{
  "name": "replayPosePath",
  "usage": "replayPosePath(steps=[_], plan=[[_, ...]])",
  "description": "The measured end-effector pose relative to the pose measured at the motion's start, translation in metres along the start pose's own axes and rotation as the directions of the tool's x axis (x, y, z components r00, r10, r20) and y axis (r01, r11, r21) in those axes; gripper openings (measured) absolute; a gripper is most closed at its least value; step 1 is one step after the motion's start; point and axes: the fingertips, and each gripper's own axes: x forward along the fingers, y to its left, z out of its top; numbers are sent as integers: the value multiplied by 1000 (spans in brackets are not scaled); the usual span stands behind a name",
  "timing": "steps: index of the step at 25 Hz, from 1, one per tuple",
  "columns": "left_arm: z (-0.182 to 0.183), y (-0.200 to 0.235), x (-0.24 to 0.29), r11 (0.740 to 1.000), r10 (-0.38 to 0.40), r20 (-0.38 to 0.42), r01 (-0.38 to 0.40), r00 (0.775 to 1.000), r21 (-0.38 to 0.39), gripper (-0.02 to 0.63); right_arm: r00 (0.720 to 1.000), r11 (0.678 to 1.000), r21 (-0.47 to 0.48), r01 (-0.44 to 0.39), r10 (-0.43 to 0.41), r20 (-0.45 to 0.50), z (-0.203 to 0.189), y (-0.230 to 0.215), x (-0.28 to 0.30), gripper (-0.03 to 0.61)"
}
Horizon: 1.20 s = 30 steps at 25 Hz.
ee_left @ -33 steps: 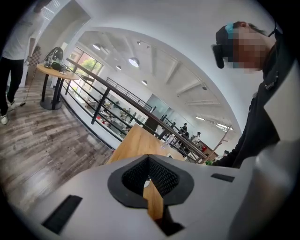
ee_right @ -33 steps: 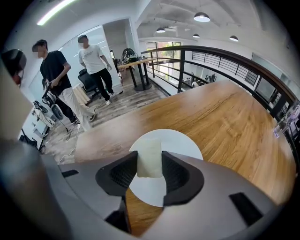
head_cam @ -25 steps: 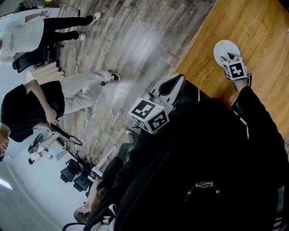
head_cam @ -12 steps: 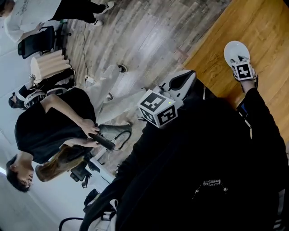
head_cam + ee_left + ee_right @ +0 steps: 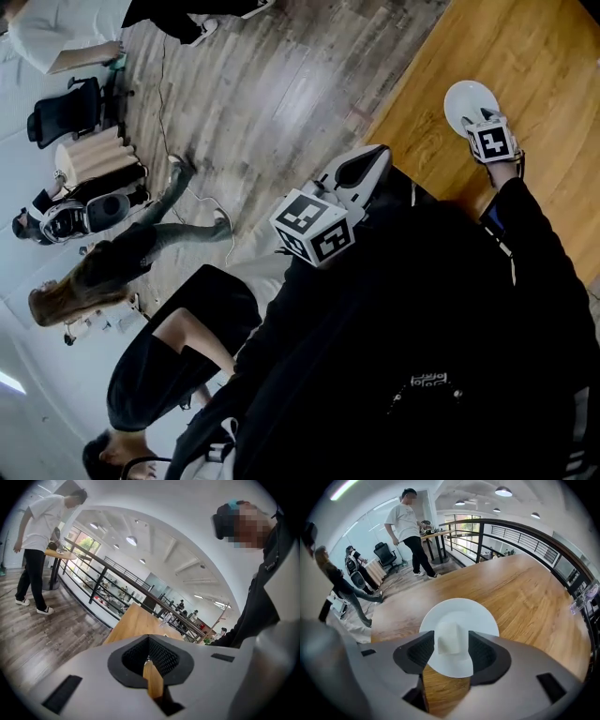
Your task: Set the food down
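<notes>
right gripper [image 5: 452,649]: jaws had just been opening and stood wide, gripping nothing. The food [image 5: 451,638], a pale block, sat loose between them on the plate [image 5: 480,616], on the table [image 5: 525,592]. It looked released, so the set-down seemed done and backing off came next. left gripper [image 5: 149,657] was closed and empty.

Bright open-plan loft, lit from overhead.
A grey plank floor [image 5: 281,84] is seen running up to a long wooden table [image 5: 525,597] with a warm oak grain. A black metal railing [image 5: 534,541] is set along the table's far side, and tall windows [image 5: 461,524] are glimpsed beyond it, daylight coming through. Round ceiling lamps [image 5: 503,490] are lit among white beams [image 5: 171,550]. A black office chair [image 5: 66,111] is parked at the floor's edge.
</notes>
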Motion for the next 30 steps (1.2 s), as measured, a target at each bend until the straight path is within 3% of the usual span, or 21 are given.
replayPosePath(steps=[6,11,13,17,21,27,30], plan=[[4,-36,-13,995,-81,-15,81,997,54,0,992,990,131,-53,37,124,-7,16,-79,218],[14,-28,42,982,-158,-62,164,985,93,0,964,965,234,-115,51,261,4,-16,-108,216],[13,-34,55,971,-199,-87,208,976,116,0,944,952,277,-129,33,328,4,-21,-129,174],[12,-79,39,940,-277,-122,295,953,171,0,881,935,319,-154,-17,473,-1,7,-215,55],[17,-102,47,908,-330,-157,358,931,216,0,801,934,303,-189,-32,597,20,39,-268,31],[26,-113,90,854,-398,-209,444,893,270,0,684,976,63,-209,100,722,59,89,-293,20],[36,-126,95,826,-433,-232,487,871,283,0,646,978,36,-204,107,755,73,105,-310,18]])
